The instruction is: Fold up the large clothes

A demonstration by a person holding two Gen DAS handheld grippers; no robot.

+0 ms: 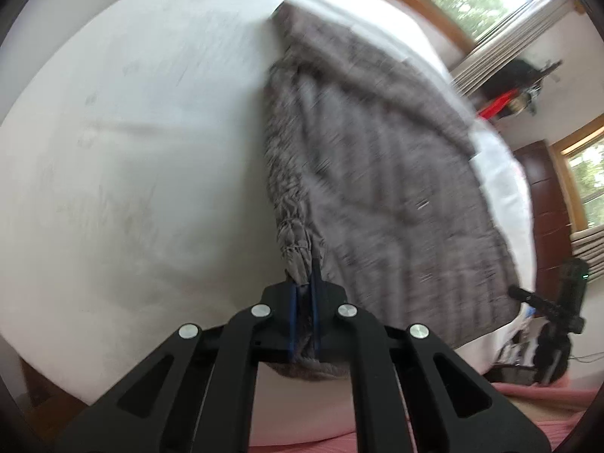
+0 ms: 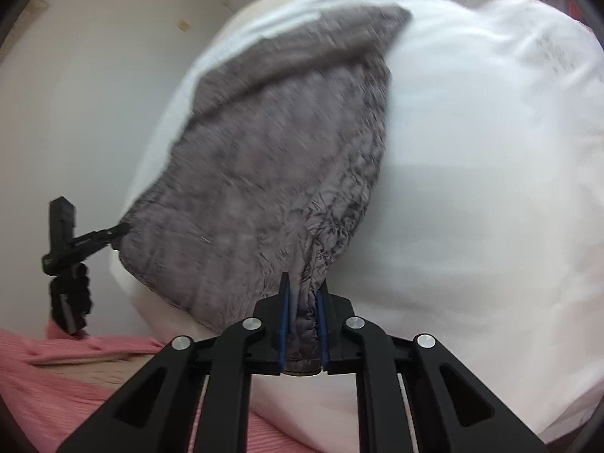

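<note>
Left wrist view, both grippers' fingers (image 1: 316,275) pinching grey garment (image 1: 377,173) — white bed (image 1: 132,151), tripod camera (image 2: 64,234) beside.

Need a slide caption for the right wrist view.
Right gripper clamps the grey quilted garment's edge over the white bed.

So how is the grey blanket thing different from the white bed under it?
The grey garment is dark, quilted and crinkly; the white bed is pale and smooth. The garment is smaller and lies on top, covering only part of the bed. The left gripper and right gripper each pinch the garment's edge, not the bed. Both are soft fabric.
</note>
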